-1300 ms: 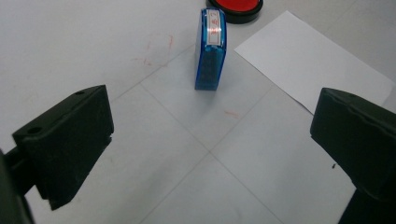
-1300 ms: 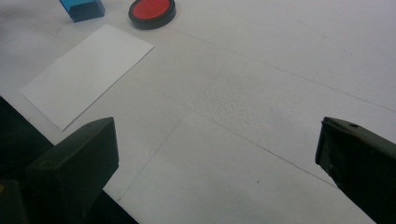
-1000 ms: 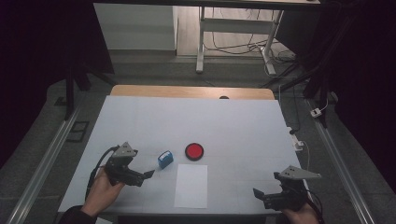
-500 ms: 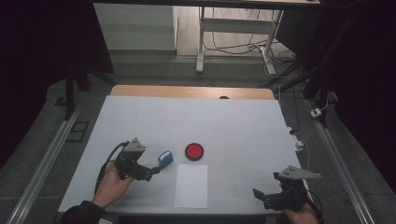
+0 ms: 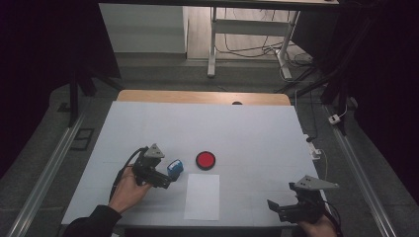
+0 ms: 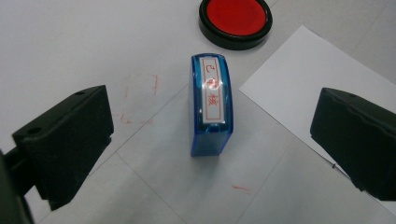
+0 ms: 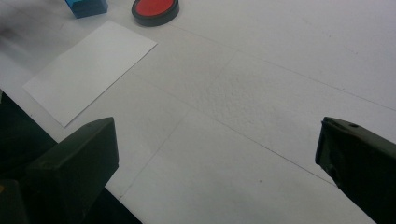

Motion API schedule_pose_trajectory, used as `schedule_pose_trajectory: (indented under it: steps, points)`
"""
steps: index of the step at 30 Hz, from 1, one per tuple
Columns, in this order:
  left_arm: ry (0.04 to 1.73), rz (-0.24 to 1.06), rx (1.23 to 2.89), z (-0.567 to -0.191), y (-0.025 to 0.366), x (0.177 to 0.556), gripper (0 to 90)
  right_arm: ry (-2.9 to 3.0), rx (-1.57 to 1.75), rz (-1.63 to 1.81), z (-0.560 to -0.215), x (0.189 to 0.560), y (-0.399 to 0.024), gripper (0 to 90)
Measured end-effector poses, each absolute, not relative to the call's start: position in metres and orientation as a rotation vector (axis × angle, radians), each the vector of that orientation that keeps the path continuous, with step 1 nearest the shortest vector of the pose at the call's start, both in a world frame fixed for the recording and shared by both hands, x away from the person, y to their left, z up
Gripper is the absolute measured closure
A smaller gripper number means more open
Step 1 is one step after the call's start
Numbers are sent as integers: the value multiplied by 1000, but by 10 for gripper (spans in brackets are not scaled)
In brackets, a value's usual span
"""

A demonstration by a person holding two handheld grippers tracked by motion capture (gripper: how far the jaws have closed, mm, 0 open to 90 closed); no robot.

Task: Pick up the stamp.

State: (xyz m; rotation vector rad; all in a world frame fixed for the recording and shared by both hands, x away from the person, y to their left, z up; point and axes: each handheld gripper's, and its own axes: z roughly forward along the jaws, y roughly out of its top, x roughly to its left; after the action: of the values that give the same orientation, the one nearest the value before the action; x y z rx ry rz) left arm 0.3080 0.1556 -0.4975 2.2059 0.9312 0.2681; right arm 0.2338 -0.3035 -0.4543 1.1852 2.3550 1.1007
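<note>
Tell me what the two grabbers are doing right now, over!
Left gripper open, jaws either side of the blue rectangular plastic stamp, not touching. Right gripper open, idle over bare table. Nothing in the way.

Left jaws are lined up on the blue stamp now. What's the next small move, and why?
Probably ease the left gripper forward and down, then close. Its jaws stand open either side of the blue stamp, which lies apart from them on the table, beside the red ink pad and paper.
</note>
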Motion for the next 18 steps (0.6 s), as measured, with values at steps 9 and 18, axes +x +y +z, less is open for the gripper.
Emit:
schedule_pose_trajectory:
  steps: [9, 18]
  points:
    - [931, 265, 2239, -504, 146, 319, 0, 2358, 1184, 1099, -454, 234, -303, 2]
    - [922, 261, 2274, -507, 143, 325, 44, 2360, 1182, 1101, -455, 234, -303, 2]
